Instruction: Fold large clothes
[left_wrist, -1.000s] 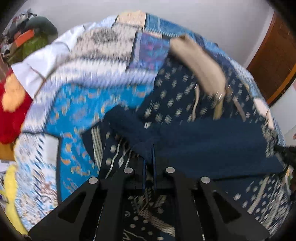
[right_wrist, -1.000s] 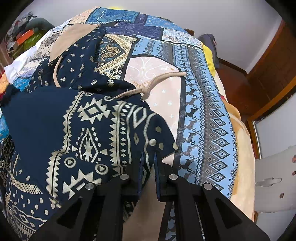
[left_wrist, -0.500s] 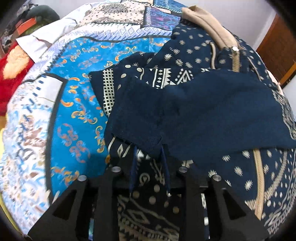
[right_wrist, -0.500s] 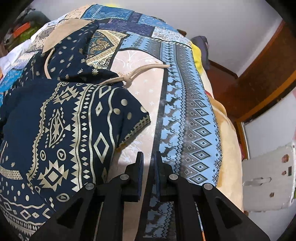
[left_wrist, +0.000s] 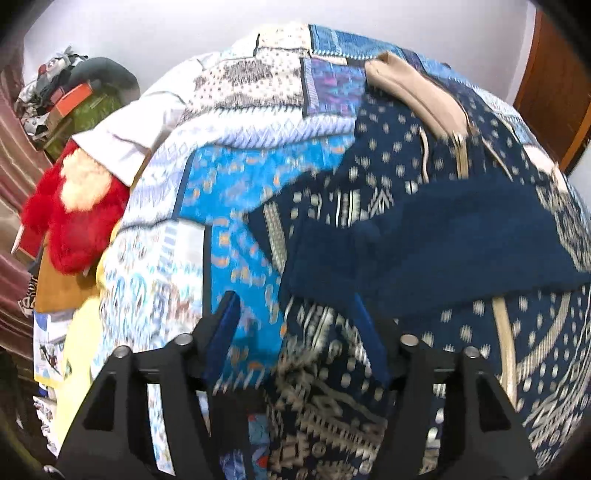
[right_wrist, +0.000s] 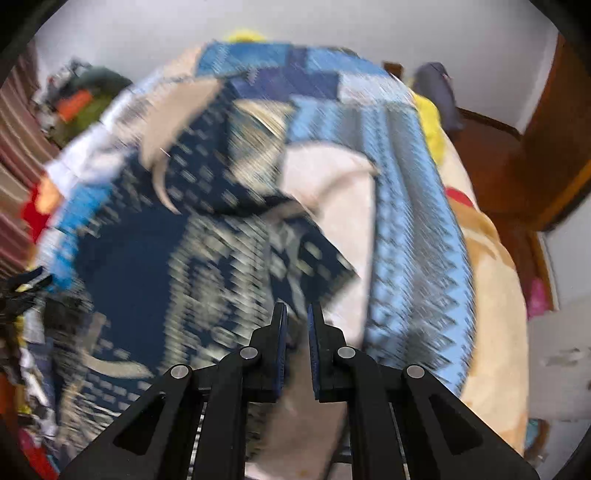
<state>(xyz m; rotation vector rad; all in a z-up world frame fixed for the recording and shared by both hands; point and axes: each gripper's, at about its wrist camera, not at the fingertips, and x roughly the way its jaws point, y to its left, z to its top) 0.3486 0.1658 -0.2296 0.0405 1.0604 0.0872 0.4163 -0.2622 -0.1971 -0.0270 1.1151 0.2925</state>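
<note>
A navy hooded jacket (left_wrist: 417, 206) with cream geometric print lies spread on the patchwork bedspread (left_wrist: 236, 206). One sleeve is folded across its front, plain navy lining up. Its tan-lined hood (left_wrist: 410, 92) points away. My left gripper (left_wrist: 295, 314) is open and empty above the jacket's near left edge. In the blurred right wrist view the jacket (right_wrist: 207, 251) lies to the left, and my right gripper (right_wrist: 295, 314) hovers over its right edge with the jaws nearly together and nothing between them.
A red plush toy (left_wrist: 74, 218) and white cloth (left_wrist: 129, 140) lie at the bed's left side, with piled clutter (left_wrist: 70, 99) behind. A peach blanket (right_wrist: 491, 295) hangs off the right side, next to a wooden door (right_wrist: 554, 147).
My left gripper let go of the sleeve, opened wide and pulled back to the left. My right gripper left the jacket's right edge and lifted back, still moving fast.
</note>
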